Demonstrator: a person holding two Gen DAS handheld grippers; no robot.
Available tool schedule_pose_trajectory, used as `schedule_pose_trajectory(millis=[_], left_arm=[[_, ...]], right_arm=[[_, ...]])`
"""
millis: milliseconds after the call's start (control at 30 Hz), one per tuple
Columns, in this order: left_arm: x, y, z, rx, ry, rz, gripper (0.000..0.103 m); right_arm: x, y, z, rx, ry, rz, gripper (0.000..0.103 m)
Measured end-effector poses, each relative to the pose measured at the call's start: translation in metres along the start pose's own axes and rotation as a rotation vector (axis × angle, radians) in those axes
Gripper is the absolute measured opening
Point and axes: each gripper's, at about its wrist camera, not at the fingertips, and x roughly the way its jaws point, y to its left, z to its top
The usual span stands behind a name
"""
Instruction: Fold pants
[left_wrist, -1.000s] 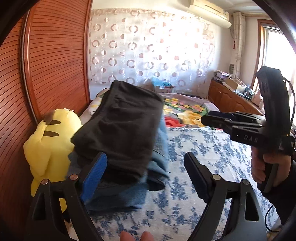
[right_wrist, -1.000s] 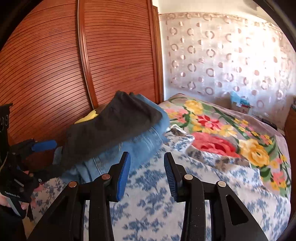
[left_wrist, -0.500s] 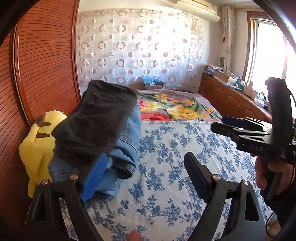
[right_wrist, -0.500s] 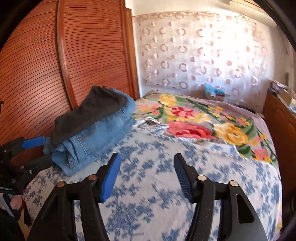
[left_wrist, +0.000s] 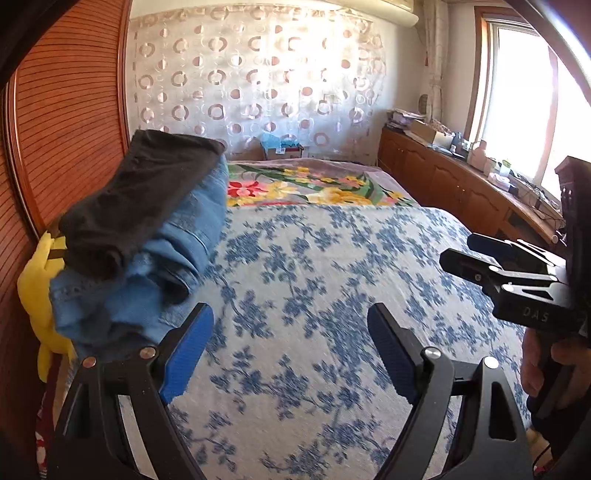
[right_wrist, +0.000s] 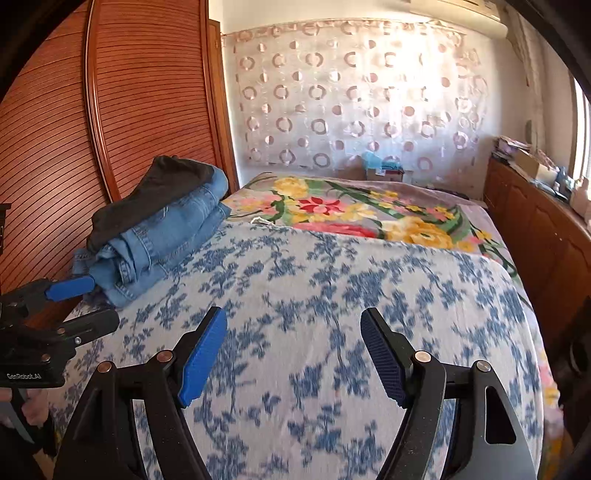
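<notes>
Both views swung right since a second ago: the stack now sits further left in frame, more bare bedspread ahead, and my right gripper (right_wrist: 293, 354) went from narrow to wide.

Containers: one cardboard box (left_wrist: 282, 150) at the far wall, 12 o'clock, blue stuff inside; can't tell what.

Materials: black pants (left_wrist: 140, 203) folded flat, soft matte knit, on top of folded jeans (right_wrist: 162, 240), blue denim with visible seams and a rolled edge. Bedspread (left_wrist: 314, 280) is white with a blue flower print; a floral blanket (right_wrist: 369, 210) lies beyond it. Yellow plush (left_wrist: 35, 291) is wedged between the stack and the slatted wood door (right_wrist: 147, 96).

Left gripper (left_wrist: 290, 347): wide, nothing between the blue ribbed pads. Stack at 10 o'clock, just beside the left finger, not touching as far as I can see.

Right gripper: jaws opening, nothing between them, bare bedspread under them. Stack at 10 o'clock, well apart. From the right view the left gripper's tips sit just beside the near end of the jeans.
</notes>
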Motion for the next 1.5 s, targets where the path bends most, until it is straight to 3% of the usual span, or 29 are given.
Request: schedule_pose_trajectory(millis=[500, 900, 1500], left_arm=[[-0.048, -0.036, -0.025, 0.041, -0.023, 0.023, 0.086], [-0.089, -0.059, -0.019, 0.074, -0.113, 0.019, 0.086], [-0.125, -0.051, -0.021, 0.04, -0.194, 0.03, 0.086]], right_arm=[[-0.071, -0.01, -0.038, 0.065, -0.052, -0.031, 0.077], [-0.133, -0.016, -0.053, 0.069, -0.153, -0.076, 0.077], [-0.14, -0.004, -0.067, 0.044, -0.223, -0.123, 0.077]])
